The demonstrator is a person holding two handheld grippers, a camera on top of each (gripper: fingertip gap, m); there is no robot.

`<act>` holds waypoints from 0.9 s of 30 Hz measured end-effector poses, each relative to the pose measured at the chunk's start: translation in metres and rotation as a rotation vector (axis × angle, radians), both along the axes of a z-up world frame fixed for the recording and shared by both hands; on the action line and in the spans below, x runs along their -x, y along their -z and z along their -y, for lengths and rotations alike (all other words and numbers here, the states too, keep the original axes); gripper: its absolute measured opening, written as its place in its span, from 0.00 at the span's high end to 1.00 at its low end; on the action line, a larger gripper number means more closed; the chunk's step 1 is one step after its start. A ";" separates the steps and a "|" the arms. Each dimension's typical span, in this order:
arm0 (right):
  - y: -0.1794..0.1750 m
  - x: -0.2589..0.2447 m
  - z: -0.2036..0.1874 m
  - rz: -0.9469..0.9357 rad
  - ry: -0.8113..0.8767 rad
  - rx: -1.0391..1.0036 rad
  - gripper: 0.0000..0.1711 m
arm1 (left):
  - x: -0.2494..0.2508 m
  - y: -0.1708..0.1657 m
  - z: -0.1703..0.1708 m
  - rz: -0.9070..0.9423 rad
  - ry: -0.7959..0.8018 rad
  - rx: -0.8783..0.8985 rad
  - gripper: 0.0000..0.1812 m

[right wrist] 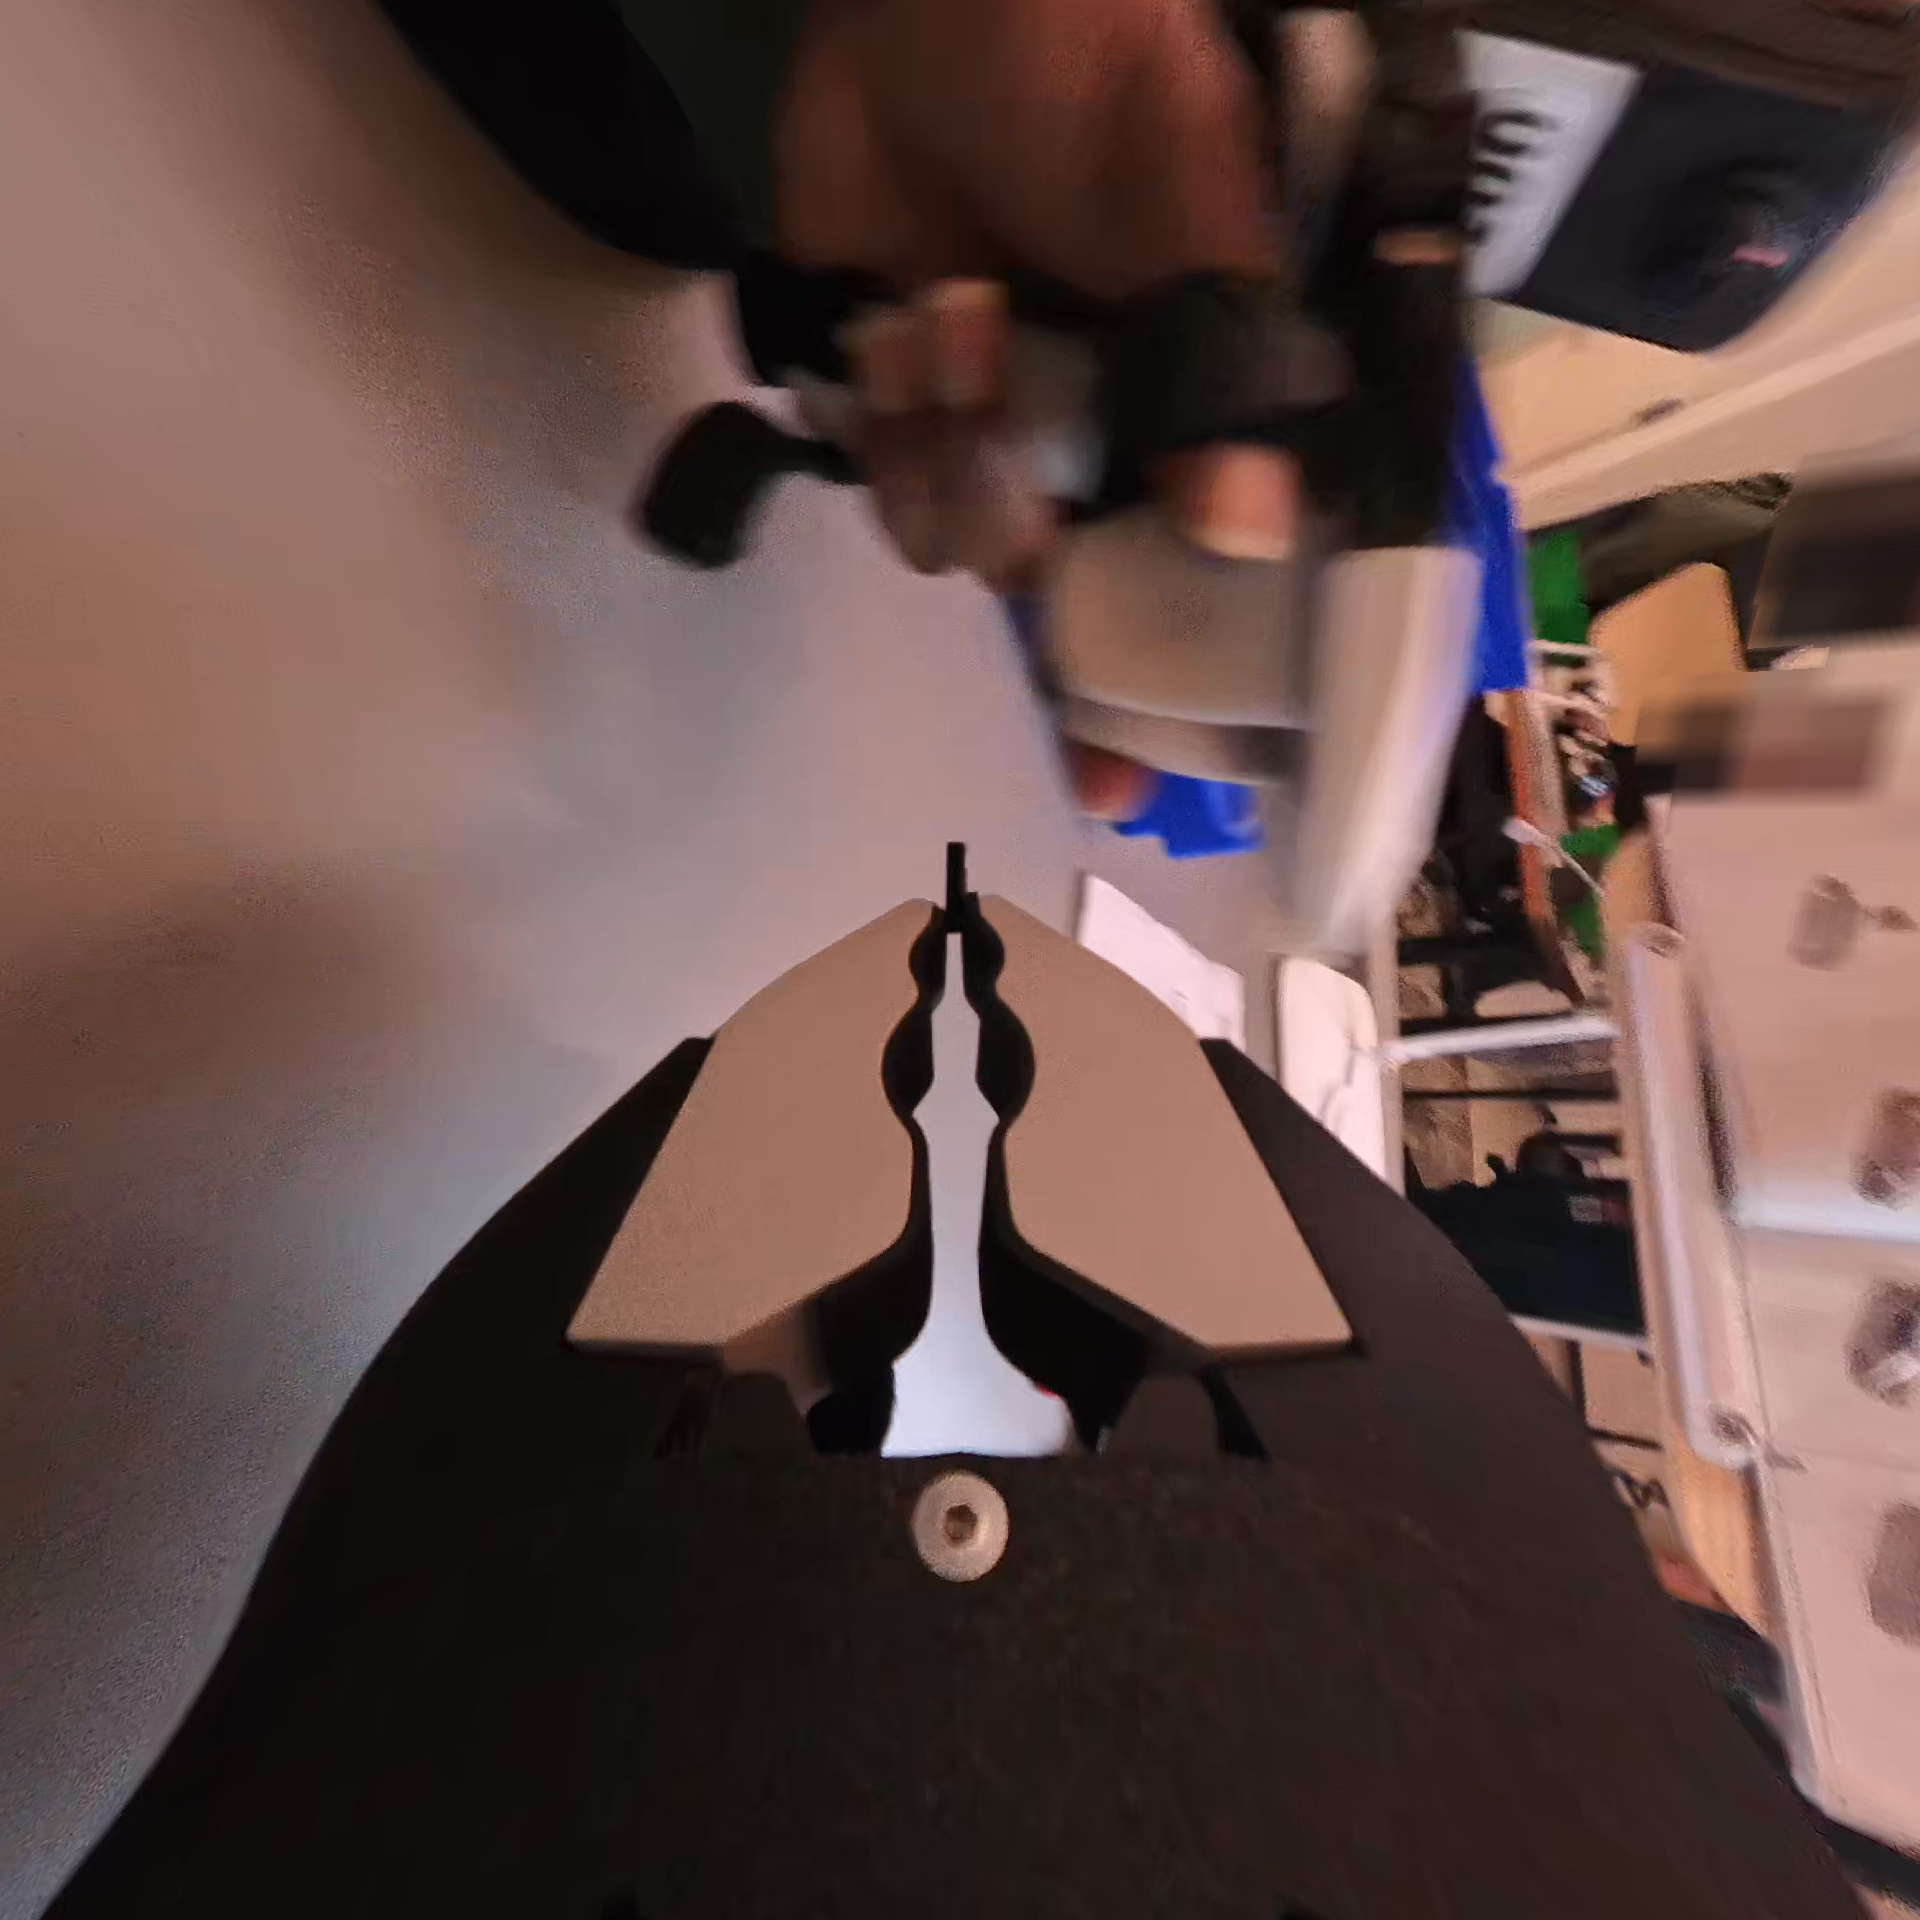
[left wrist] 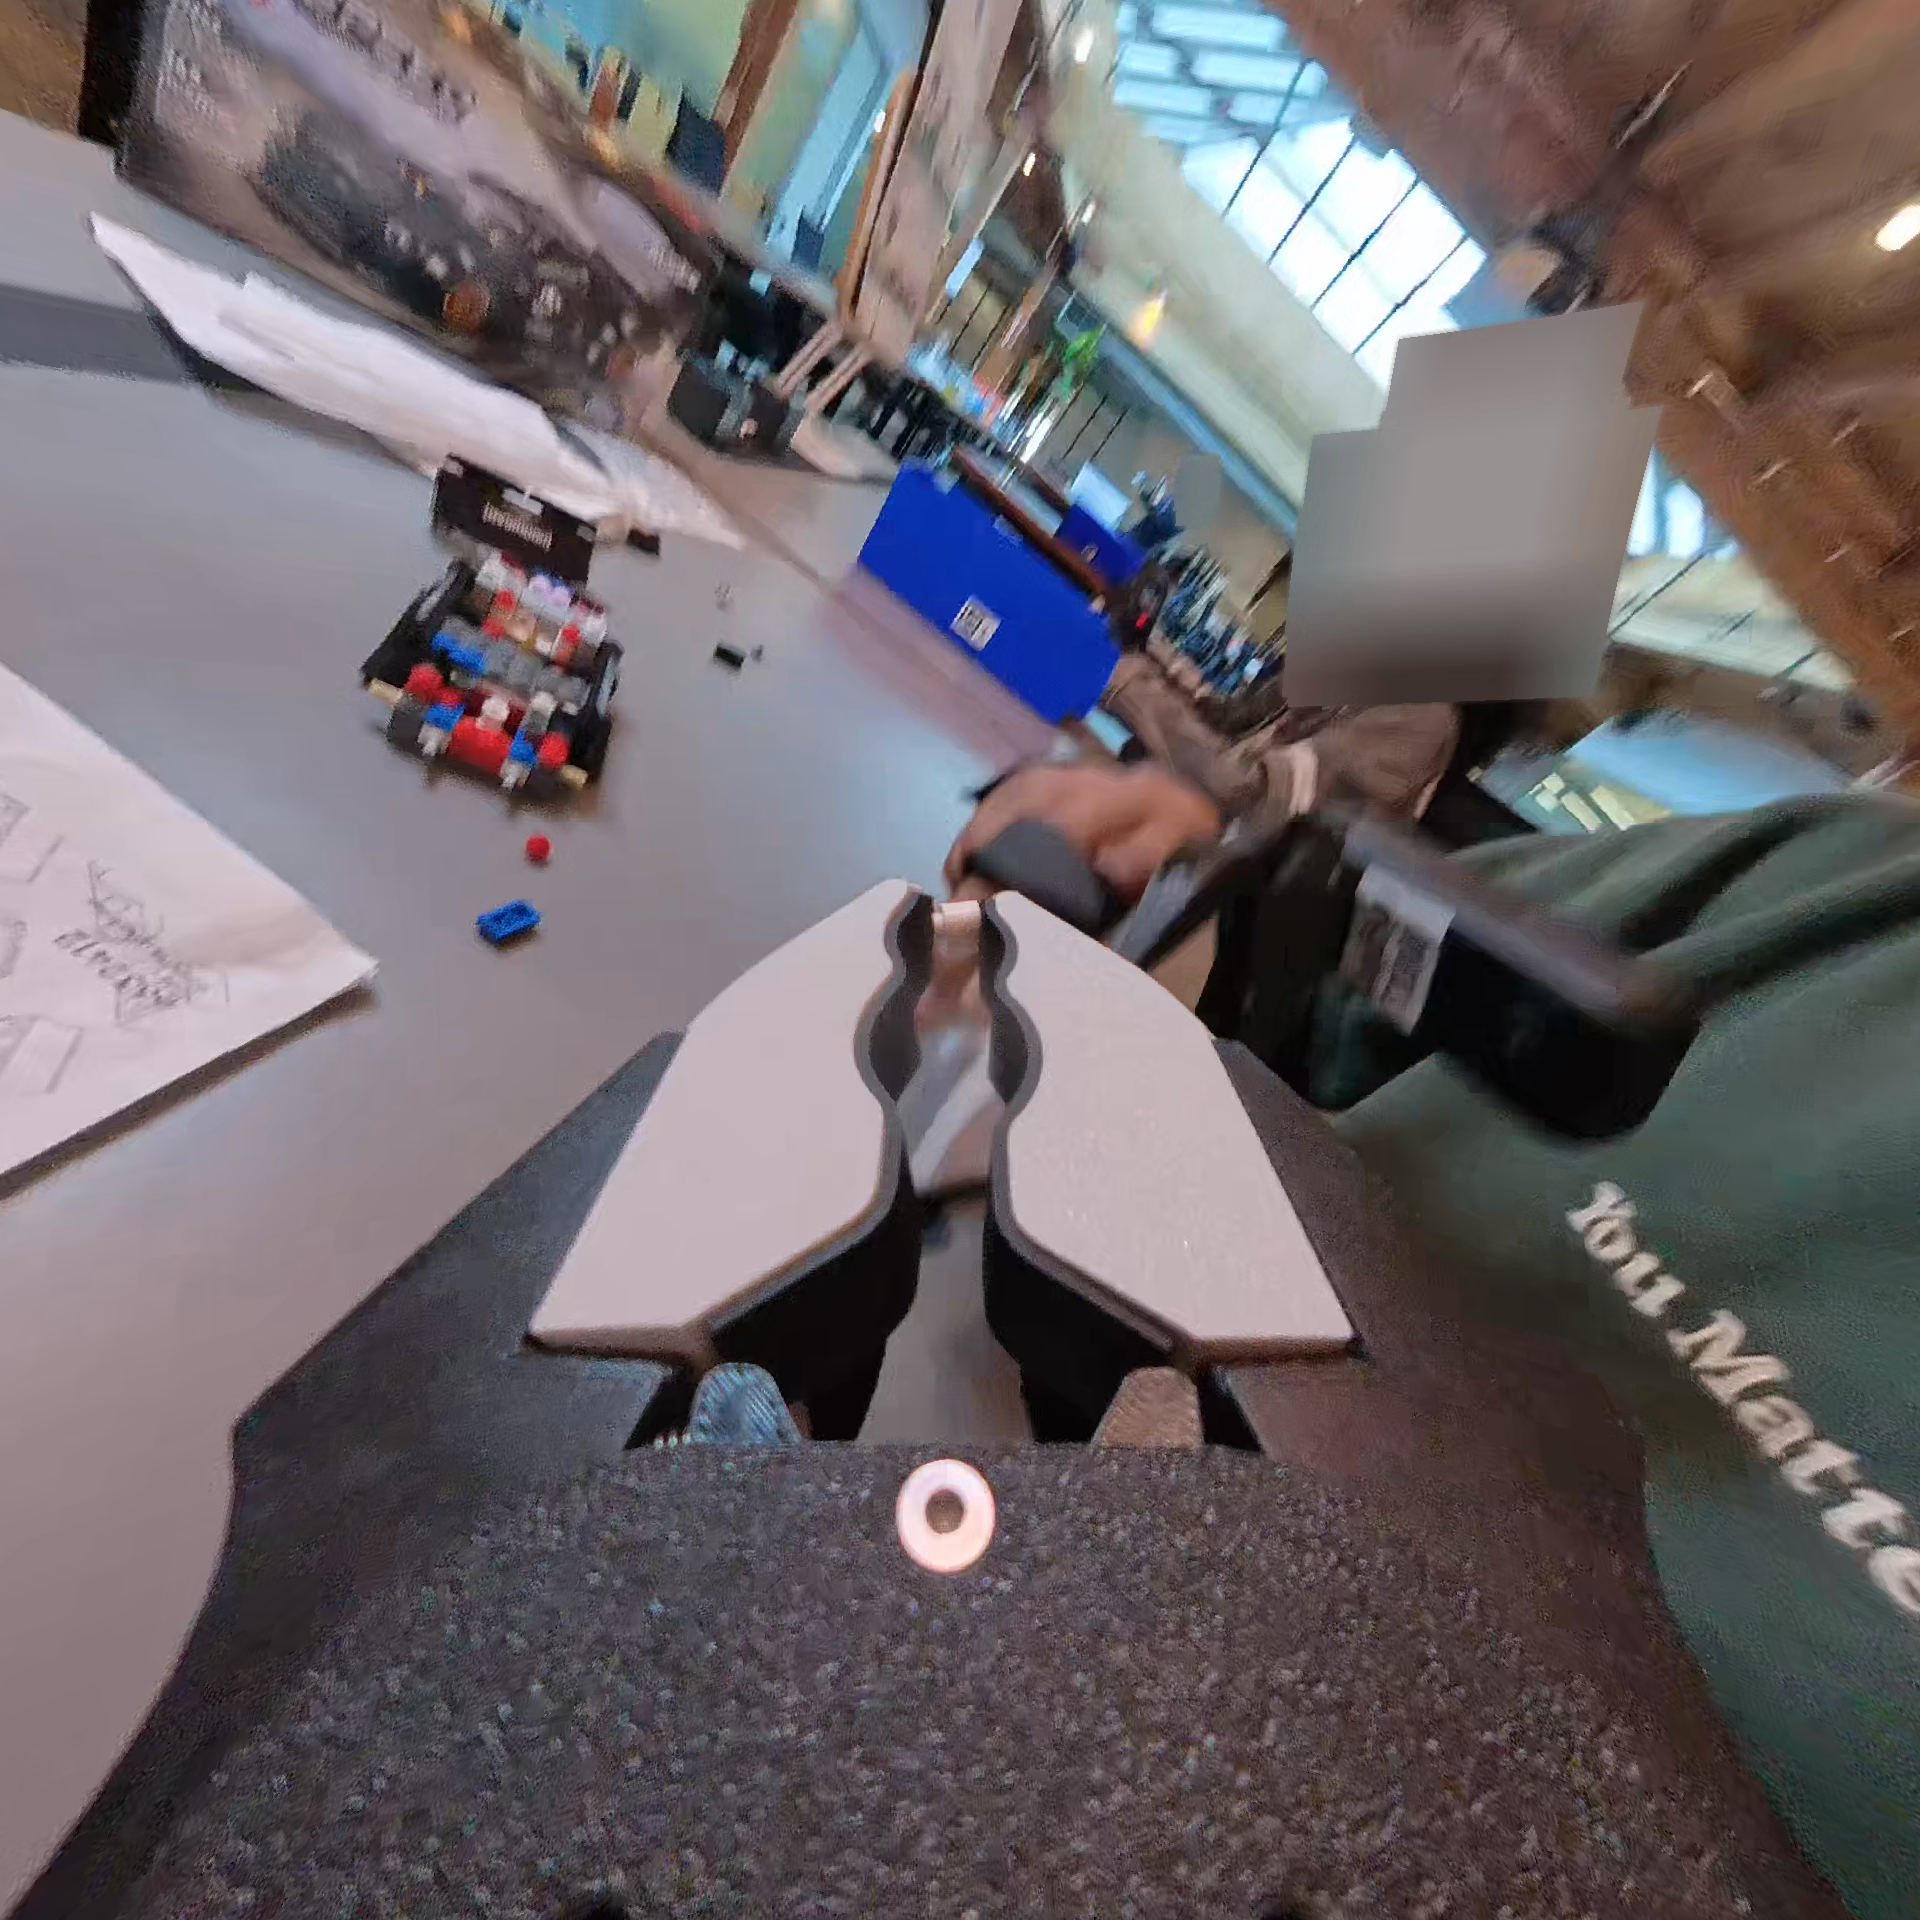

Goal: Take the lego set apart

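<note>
While the left gripper [left wrist: 954, 914] clamps a pale piece [left wrist: 956, 925], the right gripper [right wrist: 958, 914] pinches a thin black piece [right wrist: 956, 873] pointing forward; one lego set [left wrist: 497, 681], one red stud [left wrist: 537, 849], one blue plate [left wrist: 508, 921].

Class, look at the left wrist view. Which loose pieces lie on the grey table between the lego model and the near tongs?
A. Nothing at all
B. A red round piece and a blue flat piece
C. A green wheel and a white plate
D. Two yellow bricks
B: a small red round piece and a blue flat piece lie apart on the table, nearer the camera than the lego model.
</note>
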State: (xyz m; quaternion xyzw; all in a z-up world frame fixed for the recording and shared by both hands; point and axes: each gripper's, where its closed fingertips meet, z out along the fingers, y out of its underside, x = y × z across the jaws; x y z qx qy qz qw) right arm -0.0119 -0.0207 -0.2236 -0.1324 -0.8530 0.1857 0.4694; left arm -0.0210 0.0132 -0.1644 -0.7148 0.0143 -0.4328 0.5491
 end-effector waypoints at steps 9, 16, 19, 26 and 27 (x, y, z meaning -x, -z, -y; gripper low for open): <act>0.003 0.009 -0.023 0.040 0.102 0.158 0.98 | 0.139 0.002 0.010 -0.722 -0.705 0.079 0.95; 0.014 0.010 -0.026 0.082 0.117 0.166 0.98 | 0.181 0.058 0.020 -0.751 -0.802 0.430 0.77; 0.012 0.010 -0.029 0.080 0.130 0.179 0.98 | 0.180 0.059 0.019 -0.784 -0.793 0.437 0.68; 0.002 0.015 -0.038 0.038 0.171 0.277 0.98 | 0.152 0.063 0.012 -0.850 -0.645 0.384 0.70; -0.004 0.016 -0.039 0.010 0.175 0.311 0.98 | 0.135 0.057 0.006 -0.802 -0.572 0.318 0.75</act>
